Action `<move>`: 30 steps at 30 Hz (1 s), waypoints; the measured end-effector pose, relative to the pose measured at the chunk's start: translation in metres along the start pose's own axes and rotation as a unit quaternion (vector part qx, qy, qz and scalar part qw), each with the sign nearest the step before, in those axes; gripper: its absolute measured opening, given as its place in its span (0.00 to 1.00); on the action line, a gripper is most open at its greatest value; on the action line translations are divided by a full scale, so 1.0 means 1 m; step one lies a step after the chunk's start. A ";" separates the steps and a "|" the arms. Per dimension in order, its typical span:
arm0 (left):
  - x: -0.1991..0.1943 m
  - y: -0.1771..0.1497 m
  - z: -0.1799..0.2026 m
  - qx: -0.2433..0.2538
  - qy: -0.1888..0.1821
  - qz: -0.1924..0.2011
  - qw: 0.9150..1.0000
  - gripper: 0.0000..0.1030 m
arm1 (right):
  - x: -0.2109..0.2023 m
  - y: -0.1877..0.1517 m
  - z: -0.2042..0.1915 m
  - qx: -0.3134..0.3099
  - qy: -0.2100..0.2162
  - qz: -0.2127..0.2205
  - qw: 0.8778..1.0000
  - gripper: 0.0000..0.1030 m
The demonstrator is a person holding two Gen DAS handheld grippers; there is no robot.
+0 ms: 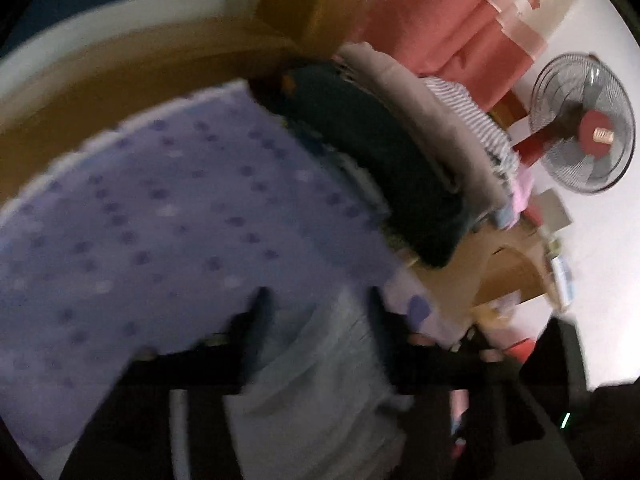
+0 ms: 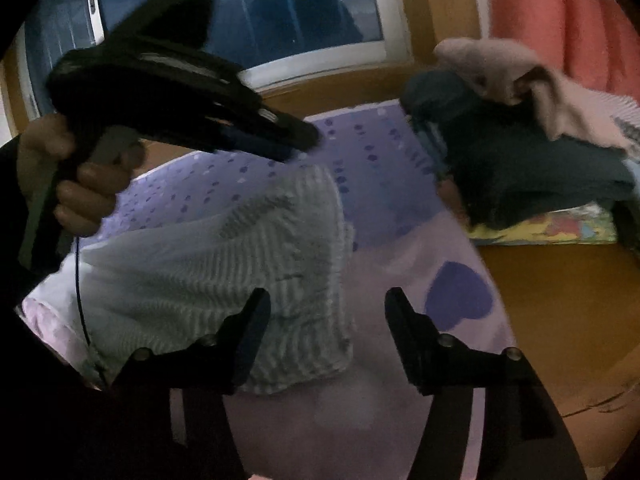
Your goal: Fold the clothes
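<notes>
Between the fingers of my left gripper [image 1: 318,300] hangs the pale striped garment [image 1: 320,380]; the jaws stand apart with the cloth running down through the gap, and with the blur I cannot tell whether they pinch it. Beyond their tips lies the lilac dotted bedsheet [image 1: 160,208], and further out to the right a pile of clothes [image 1: 400,152], dark with a beige piece on top. Past that stands a fan [image 1: 584,124].

My right gripper [image 2: 326,300] has its jaws spread wide and holds nothing. The striped garment [image 2: 224,256] lies bunched on the sheet, under and beyond the left finger. Above it, a hand [image 2: 72,176] holds the left gripper [image 2: 304,136], its tips at the garment's far edge.
</notes>
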State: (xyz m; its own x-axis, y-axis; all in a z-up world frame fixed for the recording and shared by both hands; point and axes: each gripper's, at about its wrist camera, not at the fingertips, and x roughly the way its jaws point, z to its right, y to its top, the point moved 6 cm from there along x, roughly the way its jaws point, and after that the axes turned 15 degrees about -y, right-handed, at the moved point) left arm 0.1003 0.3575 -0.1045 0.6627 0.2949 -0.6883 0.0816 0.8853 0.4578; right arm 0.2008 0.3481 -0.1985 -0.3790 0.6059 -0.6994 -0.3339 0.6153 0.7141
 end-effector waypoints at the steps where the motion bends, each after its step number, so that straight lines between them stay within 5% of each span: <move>1: -0.012 -0.007 -0.012 0.006 0.013 0.000 1.000 0.55 | 0.002 0.001 -0.004 -0.007 0.001 0.001 1.000 0.51; 2: -0.024 -0.016 -0.024 0.010 0.027 -0.001 1.000 0.55 | 0.002 0.004 -0.009 -0.017 -0.003 0.003 1.000 0.45; 8: -0.067 -0.110 -0.086 -0.073 0.087 -0.017 0.993 0.55 | -0.014 0.003 0.005 -0.050 -0.017 -0.001 0.999 0.45; 9: -0.080 -0.123 -0.096 -0.095 0.089 -0.009 0.991 0.55 | -0.019 0.007 0.011 -0.054 -0.016 0.002 0.998 0.47; 11: -0.108 -0.143 -0.115 -0.116 0.116 0.012 0.986 0.55 | -0.021 0.017 0.021 -0.048 0.002 0.006 0.999 0.72; 13: -0.136 -0.163 -0.134 -0.135 0.144 0.031 0.980 0.55 | -0.008 0.031 0.020 -0.036 0.039 0.006 0.999 0.75; 16: -0.151 -0.176 -0.152 -0.098 0.209 0.013 0.973 0.55 | 0.025 0.050 0.003 -0.048 0.060 -0.005 0.997 0.75; 18: -0.146 -0.178 -0.158 -0.082 0.212 -0.005 0.974 0.55 | 0.053 0.060 -0.016 -0.060 0.063 -0.026 0.996 0.68; 19: -0.141 -0.177 -0.154 -0.063 0.215 -0.010 0.974 0.55 | 0.059 0.061 -0.021 -0.061 0.068 -0.035 0.995 0.29; 20: -0.136 -0.177 -0.151 -0.042 0.219 -0.014 0.975 0.46 | 0.063 0.061 -0.023 -0.056 0.067 -0.040 0.995 0.20; 21: -0.132 -0.177 -0.144 -0.011 0.225 -0.015 0.974 0.26 | 0.065 0.061 -0.022 -0.046 0.060 -0.043 0.996 0.20; 24: -0.128 -0.178 -0.131 0.033 0.261 -0.008 0.965 0.04 | 0.069 0.058 -0.018 -0.017 0.040 -0.049 0.998 0.19; 28: -0.151 -0.167 -0.136 -0.009 0.263 0.078 0.962 0.04 | 0.075 0.054 -0.014 0.023 0.014 -0.058 0.998 0.19; 30: -0.150 -0.164 -0.146 -0.022 0.257 0.074 0.963 0.04 | 0.078 0.053 -0.012 0.043 0.000 -0.062 0.997 0.20</move>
State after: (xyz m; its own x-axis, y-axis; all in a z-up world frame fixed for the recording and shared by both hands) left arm -0.1217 0.2209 -0.1584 0.2071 0.5486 -0.8100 -0.0238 0.8306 0.5564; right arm 0.1436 0.4217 -0.2151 -0.3403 0.5224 -0.7818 -0.3029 0.7263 0.6171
